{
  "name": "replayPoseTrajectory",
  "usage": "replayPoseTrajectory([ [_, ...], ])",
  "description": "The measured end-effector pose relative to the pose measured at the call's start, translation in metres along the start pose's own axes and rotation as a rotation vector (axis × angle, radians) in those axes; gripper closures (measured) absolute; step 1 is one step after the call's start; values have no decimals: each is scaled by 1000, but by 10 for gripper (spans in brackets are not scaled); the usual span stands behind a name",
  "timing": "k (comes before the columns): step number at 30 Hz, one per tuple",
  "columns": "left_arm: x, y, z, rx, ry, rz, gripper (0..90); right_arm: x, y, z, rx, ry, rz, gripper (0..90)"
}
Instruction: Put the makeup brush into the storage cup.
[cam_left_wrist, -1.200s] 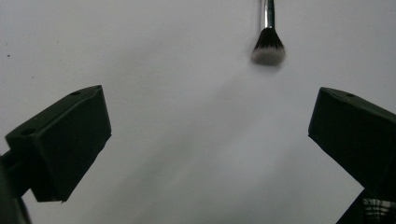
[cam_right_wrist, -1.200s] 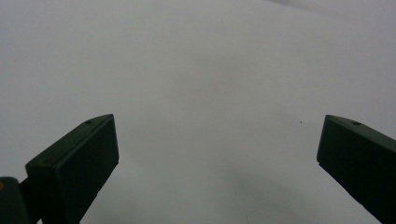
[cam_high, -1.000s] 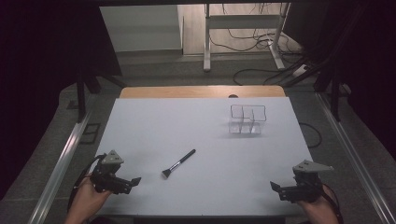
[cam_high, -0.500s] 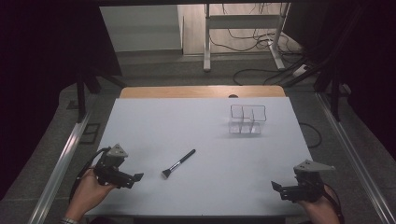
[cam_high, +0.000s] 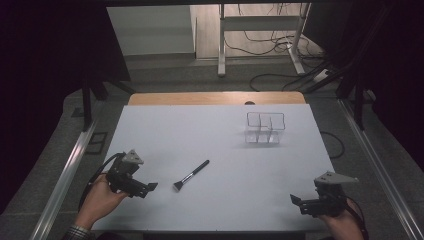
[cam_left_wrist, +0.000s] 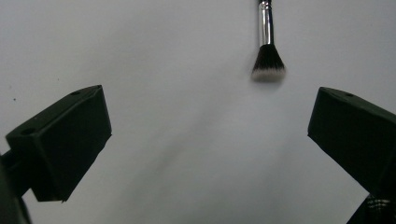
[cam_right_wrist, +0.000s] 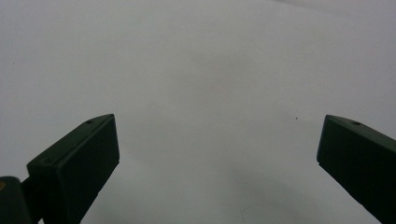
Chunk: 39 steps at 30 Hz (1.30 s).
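A black-handled makeup brush (cam_high: 191, 175) lies on the white table (cam_high: 220, 150), bristles toward the near left. In the left gripper view the brush (cam_left_wrist: 267, 51) lies ahead of the jaws, bristle end nearest. My left gripper (cam_high: 147, 189) is open near the front left, a short way left of the brush's bristles. My left gripper's (cam_left_wrist: 205, 135) jaws stand wide apart with nothing between them. My right gripper (cam_high: 297, 201) hovers open at the front right, and its (cam_right_wrist: 215, 154) jaws frame bare table.
A clear divided organizer (cam_high: 265, 127) stands at the back right of the table. A wooden strip (cam_high: 215, 98) runs along the far edge. Metal rails (cam_high: 65, 175) flank both sides, and cables (cam_high: 280, 45) lie on the floor beyond.
My left gripper has moved forward and to the right, closer to the brush's bristles. The right gripper has hardly moved.
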<state>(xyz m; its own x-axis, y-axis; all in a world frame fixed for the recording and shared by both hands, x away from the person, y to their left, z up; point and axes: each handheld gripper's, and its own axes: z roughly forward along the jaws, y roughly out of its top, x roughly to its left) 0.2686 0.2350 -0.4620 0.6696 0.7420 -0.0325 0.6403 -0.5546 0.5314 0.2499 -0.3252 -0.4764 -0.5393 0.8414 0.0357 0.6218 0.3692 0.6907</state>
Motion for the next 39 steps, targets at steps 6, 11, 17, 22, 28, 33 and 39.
replayPoseTrajectory([
  [6, -2, 7, 3, 8, 4, 21, 0, 0, 0, 0, 5, 2, 0, 0],
  [11, -3, 13, 4, 14, 5, 33, 0, 1, 0, 1, 5, 4, -1, 0],
  [17, -3, 20, 8, 16, -12, 53, 1, 1, 0, 1, 14, 6, -5, 0],
  [22, -7, 27, 15, 31, -21, 68, 0, 1, -1, 2, 19, 7, -5, 0],
  [28, -10, 34, 20, 27, -22, 89, 0, 1, -1, 3, 24, 11, -5, 0],
  [33, -12, 41, 23, 24, -25, 102, 0, 2, -1, 3, 28, 13, -6, 0],
  [39, -15, 48, 28, 36, -27, 116, 0, 2, -1, 3, 24, 16, -8, 0],
])
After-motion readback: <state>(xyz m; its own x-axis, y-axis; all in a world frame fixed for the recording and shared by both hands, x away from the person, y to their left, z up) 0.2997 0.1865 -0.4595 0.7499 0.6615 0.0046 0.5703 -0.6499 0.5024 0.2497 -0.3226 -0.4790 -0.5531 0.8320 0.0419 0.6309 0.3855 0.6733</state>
